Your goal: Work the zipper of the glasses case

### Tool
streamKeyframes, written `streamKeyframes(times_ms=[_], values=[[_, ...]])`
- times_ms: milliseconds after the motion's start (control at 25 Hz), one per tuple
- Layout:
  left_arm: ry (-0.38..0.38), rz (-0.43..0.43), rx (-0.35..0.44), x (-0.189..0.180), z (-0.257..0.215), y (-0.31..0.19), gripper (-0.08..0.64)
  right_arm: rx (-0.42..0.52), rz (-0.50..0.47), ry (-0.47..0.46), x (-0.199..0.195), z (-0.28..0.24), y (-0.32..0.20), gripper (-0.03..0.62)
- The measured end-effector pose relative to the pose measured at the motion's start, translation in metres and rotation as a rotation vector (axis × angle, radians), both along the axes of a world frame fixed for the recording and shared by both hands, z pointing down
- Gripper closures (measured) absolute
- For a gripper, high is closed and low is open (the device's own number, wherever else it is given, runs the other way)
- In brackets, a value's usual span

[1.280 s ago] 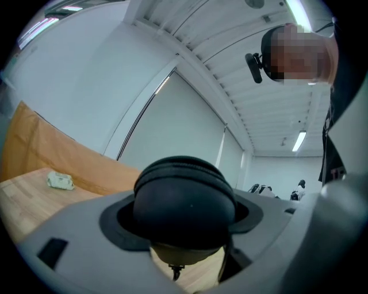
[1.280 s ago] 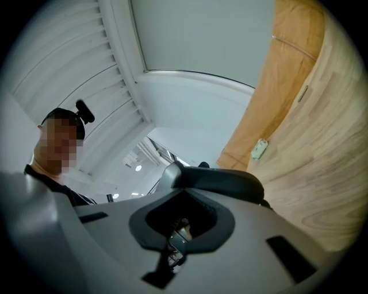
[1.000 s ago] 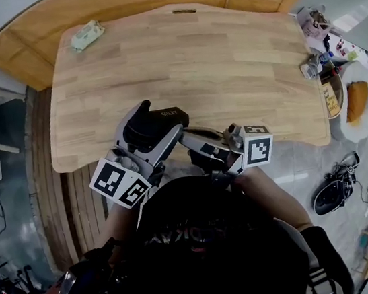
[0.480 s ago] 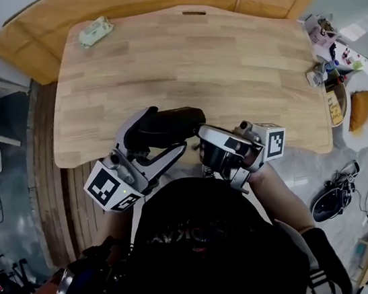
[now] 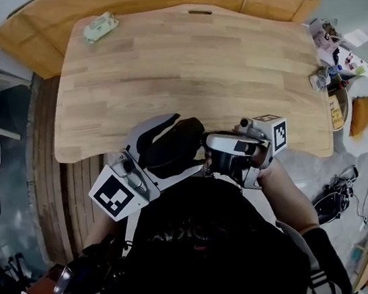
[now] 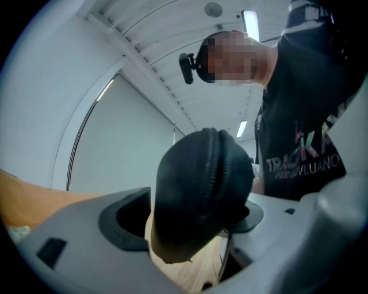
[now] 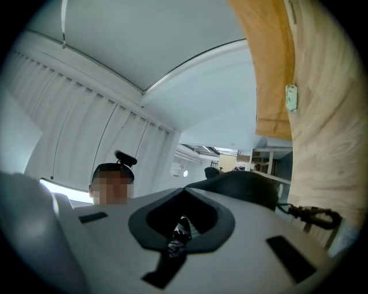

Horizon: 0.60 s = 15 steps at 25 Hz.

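The black glasses case [image 5: 173, 144] hangs over the table's near edge, close to my chest, with my left gripper [image 5: 162, 149] shut across it. In the left gripper view the case [image 6: 201, 184] stands on end between the jaws, its zipper seam running up the middle. My right gripper [image 5: 209, 154] meets the case's right end with its jaws shut. In the right gripper view a small dark zipper pull [image 7: 179, 234] is pinched in my right gripper [image 7: 181, 227], and the case [image 7: 241, 185] lies just beyond. A small metal clip [image 7: 313, 215] dangles beside it.
The wooden table [image 5: 226, 62] stretches ahead, with a green-white packet [image 5: 100, 27] at its far left corner. Small clutter [image 5: 327, 75] sits off the table's right end. A pair of shoes [image 5: 331, 200] lies on the floor at the right.
Both grippers have lifted and rolled with the case between them. The case has tipped from lying along the table edge to standing more on end. The right gripper's marker cube has swung rightward.
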<state>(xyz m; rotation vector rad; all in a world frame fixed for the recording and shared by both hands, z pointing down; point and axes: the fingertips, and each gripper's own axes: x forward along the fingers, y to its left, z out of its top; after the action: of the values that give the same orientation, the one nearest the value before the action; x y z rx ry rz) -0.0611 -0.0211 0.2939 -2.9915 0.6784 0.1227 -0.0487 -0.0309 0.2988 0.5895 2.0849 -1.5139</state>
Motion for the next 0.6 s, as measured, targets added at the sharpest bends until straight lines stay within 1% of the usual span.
streamKeyframes(times_ms=[80, 120, 200, 240, 360, 440, 520, 600], values=[[-0.035, -0.002, 0.003, 0.004, 0.003, 0.000, 0.204, 0.001, -0.005, 0.004, -0.001, 0.001, -0.001, 0.575], [-0.045, -0.014, -0.004, 0.004, 0.005, -0.002, 0.217, 0.001, 0.002, 0.012, -0.001, 0.002, -0.003, 0.575], [-0.074, -0.049, -0.020, 0.002, 0.011, -0.008, 0.235, 0.010, 0.037, 0.057, -0.003, 0.006, -0.008, 0.575], [-0.106, -0.068, -0.022, 0.000, 0.016, -0.011, 0.238, 0.025, 0.064, 0.098, -0.005, 0.009, -0.011, 0.575], [-0.269, -0.117, -0.011, -0.005, 0.036, -0.023, 0.249, 0.102, 0.161, 0.269, -0.010, 0.025, -0.021, 0.575], [-0.359, -0.157, -0.016, -0.007, 0.046, -0.030, 0.253, 0.162, 0.219, 0.371, -0.012, 0.033, -0.027, 0.575], [-0.435, -0.198, -0.016, -0.009, 0.055, -0.036, 0.255, 0.212, 0.256, 0.429, -0.013, 0.037, -0.029, 0.575], [-0.492, -0.237, -0.005, -0.011, 0.063, -0.040, 0.256, 0.253, 0.275, 0.454, -0.015, 0.035, -0.028, 0.575]])
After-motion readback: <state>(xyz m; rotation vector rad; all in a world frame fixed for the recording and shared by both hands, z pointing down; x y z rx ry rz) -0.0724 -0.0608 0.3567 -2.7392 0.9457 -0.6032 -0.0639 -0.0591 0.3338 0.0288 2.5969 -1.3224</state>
